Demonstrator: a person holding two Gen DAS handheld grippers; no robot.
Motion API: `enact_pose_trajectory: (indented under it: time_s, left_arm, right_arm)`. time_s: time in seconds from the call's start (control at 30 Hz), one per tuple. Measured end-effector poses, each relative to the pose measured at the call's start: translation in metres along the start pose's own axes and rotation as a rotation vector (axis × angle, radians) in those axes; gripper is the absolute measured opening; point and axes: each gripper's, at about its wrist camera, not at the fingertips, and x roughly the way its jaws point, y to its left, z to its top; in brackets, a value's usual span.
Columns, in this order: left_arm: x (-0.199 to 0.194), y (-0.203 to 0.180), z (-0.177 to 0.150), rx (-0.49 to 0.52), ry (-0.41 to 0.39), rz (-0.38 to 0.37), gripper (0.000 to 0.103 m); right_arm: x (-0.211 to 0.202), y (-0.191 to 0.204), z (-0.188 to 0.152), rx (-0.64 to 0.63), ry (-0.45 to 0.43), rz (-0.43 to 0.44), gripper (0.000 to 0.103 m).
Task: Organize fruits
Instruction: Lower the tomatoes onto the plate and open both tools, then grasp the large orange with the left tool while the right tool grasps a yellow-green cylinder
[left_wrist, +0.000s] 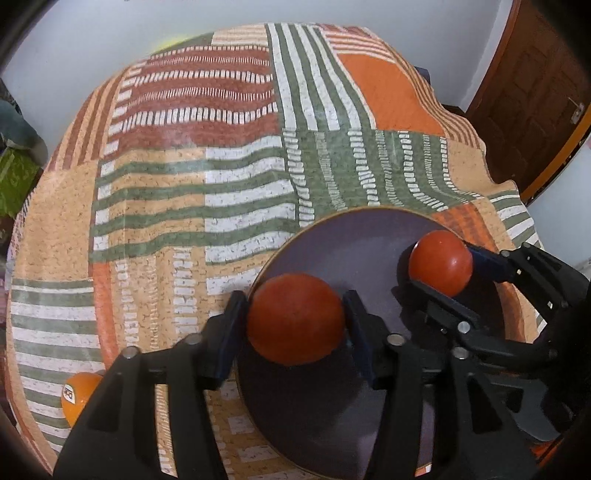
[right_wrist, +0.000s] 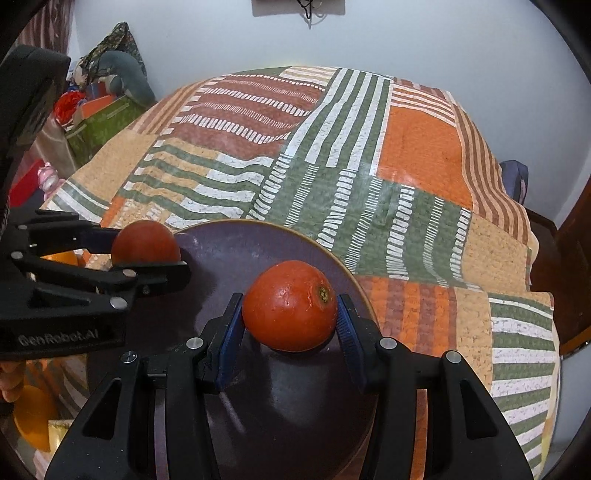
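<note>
two claws, two fruits, both over the plate. left gripper (left_wrist: 295, 325) pinching a red-orange fruit (left_wrist: 295, 319) between blue pads, lower centre of left wrist view, over the near-left rim of the dark plate (left_wrist: 332, 243). touching the plate or held just above: cannot tell. right gripper (right_wrist: 290, 314) pinching a second red-orange fruit (right_wrist: 290, 310), stem scar facing up-right, centre of right wrist view, over the right part of the same plate (right_wrist: 229, 251); looks close to the surface or resting on it, contact not confirmed.

cross-check: right gripper visible at right middle of left view (left_wrist: 443, 266), fruit (left_wrist: 440, 263) clamped; left gripper visible at left middle of right view (right_wrist: 147, 251), fruit (right_wrist: 146, 242) clamped at the plate's edge.

outward: plate sits on a patchwork cloth (left_wrist: 184, 166), stripes in green, white, orange, brown. one more orange fruit with a sticker (left_wrist: 77, 397) on the cloth at lower left of left view, partly hidden behind the claw body. orange shapes at lower left of right view, too blurred to name.

progress estimate: mid-task. two fruits at the plate but not released, none lying free on it. left to do: open both, pull back, fetch the stickered one, possibly more.
</note>
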Motion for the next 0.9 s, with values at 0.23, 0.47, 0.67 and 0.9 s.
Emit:
enact_pose_trajectory:
  time_s: [0.23,0.47,0.67,0.9]
  left_arm:
    - [-0.028,-0.002,-0.001,0.021,-0.085,0.024,0.079]
    - [-0.070,0.004,-0.015,0.025,-0.153,0.046,0.079]
    - [-0.109,0.013,-0.041,0.003,-0.189,0.044,0.079]
    - [-0.145,0.021,-0.088,0.005,-0.203,0.060,0.080]
  right_arm:
    - [-0.013,0.001,0.001,-0.003,-0.028,-0.005,0.066]
    - [-0.042,0.009,-0.002,-0.027,-0.063,-0.022,0.066]
    - [-0.076,0.026,-0.013,-0.045,-0.097,-0.016,0.066]
    - [-0.112,0.047,-0.029,-0.062,-0.125,-0.006,0.066]
